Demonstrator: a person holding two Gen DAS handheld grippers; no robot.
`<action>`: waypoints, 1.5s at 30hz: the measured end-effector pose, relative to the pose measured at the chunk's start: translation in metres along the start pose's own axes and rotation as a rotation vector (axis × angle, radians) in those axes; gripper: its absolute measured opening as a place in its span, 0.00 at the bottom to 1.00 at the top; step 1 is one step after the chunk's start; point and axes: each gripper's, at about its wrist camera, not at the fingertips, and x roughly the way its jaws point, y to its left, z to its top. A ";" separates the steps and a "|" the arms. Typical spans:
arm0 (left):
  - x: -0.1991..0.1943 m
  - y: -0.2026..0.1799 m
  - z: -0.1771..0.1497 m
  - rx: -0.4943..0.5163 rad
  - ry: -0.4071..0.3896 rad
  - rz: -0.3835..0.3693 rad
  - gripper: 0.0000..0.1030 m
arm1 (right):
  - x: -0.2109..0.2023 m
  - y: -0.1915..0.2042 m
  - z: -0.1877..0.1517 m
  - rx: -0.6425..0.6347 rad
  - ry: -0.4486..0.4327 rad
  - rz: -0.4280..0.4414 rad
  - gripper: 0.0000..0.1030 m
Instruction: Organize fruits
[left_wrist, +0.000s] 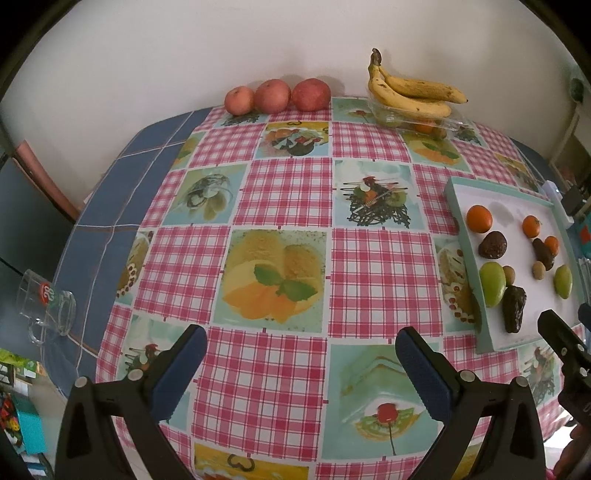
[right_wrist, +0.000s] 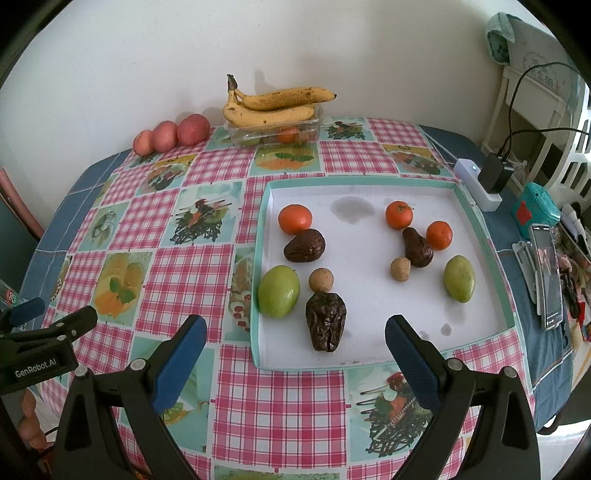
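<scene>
checked tablecloth (right_wrist: 177, 266) under tray (right_wrist: 369, 181) of fruit, phone (right_wrist: 548, 280) beside, both hand-held grippers (left_wrist: 301, 360) (right_wrist: 295, 349) spread apart, empty

The table (right_wrist: 280, 406) has a checked cloth, with a white tray (right_wrist: 260, 332) at 3 o'clock, red apples (right_wrist: 173, 134) at 11, and a clear box (right_wrist: 273, 134) at 12.

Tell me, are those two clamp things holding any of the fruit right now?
No. The left gripper and the right gripper are both open and empty, above the tablecloth.
</scene>
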 end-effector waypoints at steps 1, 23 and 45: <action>0.000 0.000 0.000 -0.002 -0.001 0.003 1.00 | 0.000 0.000 0.000 0.000 0.000 0.000 0.95; -0.002 0.001 0.000 -0.035 0.004 -0.006 1.00 | 0.001 0.000 0.000 0.000 0.001 0.000 0.95; -0.001 0.001 -0.001 -0.063 0.016 0.008 1.00 | 0.001 0.000 -0.001 -0.001 0.003 0.001 0.95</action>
